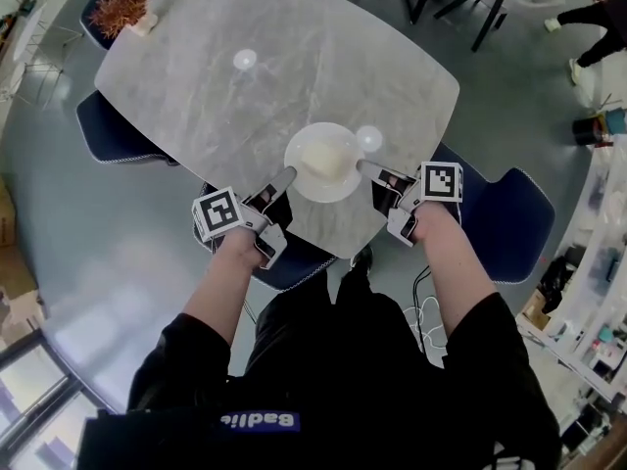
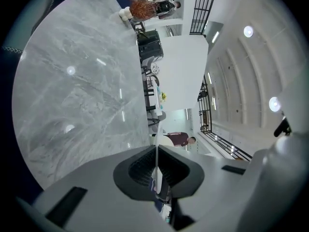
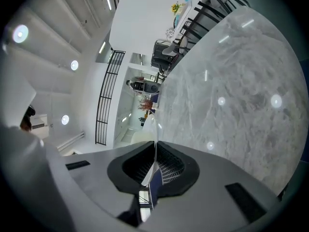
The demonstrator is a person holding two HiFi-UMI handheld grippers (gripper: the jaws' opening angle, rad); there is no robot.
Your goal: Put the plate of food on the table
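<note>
Head view: plate (image 1: 338, 186) with pale food (image 1: 323, 155) over the grey worktop (image 1: 245, 96), near its near edge. Pinched at the left rim by the left hand-held gripper (image 1: 287, 176), at the right rim by the right hand-held gripper (image 1: 367, 167); both nearly shut on the thin edge

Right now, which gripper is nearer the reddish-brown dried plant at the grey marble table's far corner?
Left. The left gripper clamps the white plate's left rim, on the dried plant's side; the right gripper clamps the opposite rim.
</note>
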